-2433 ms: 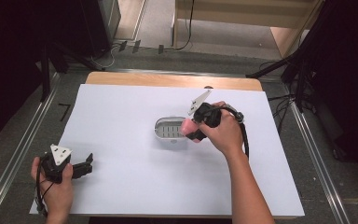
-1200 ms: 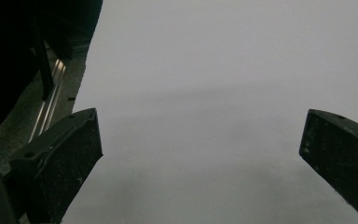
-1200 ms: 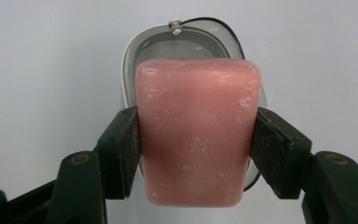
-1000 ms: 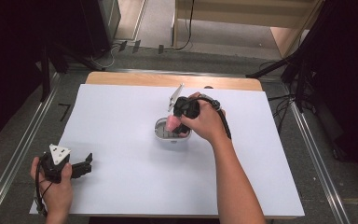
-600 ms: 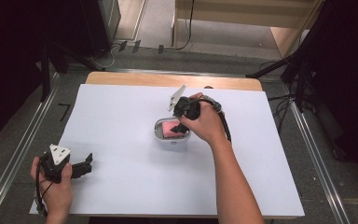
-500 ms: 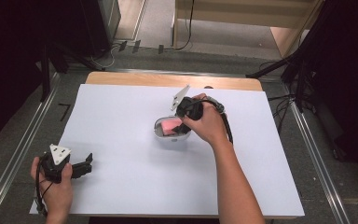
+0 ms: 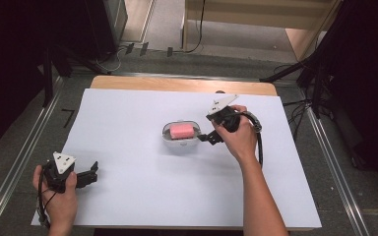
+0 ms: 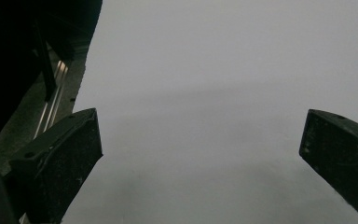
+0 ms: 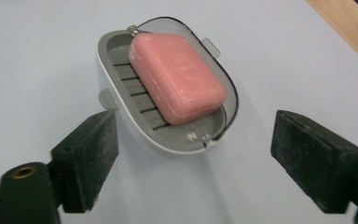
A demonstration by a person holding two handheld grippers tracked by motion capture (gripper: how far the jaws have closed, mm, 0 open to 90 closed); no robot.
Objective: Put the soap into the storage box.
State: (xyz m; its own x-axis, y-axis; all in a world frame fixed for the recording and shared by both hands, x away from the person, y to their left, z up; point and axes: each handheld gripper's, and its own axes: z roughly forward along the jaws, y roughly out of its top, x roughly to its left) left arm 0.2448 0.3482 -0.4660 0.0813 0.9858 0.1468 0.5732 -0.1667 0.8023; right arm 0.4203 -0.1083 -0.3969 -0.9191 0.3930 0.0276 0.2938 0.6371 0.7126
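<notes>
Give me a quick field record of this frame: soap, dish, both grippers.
soap: pink bar, lying in the dish, tilted across its ribs
dish: grey, oval, on the white sheet
right gripper: just beside the dish, fingers have just been opening, nothing between them
left gripper: open, over bare sheet near the table's left front corner
soap contact: none, both grippers clear of it

A white sheet [image 7: 142,196] covers the wooden table [image 7: 177,84]; cables [image 7: 128,49] lie beyond.
</notes>
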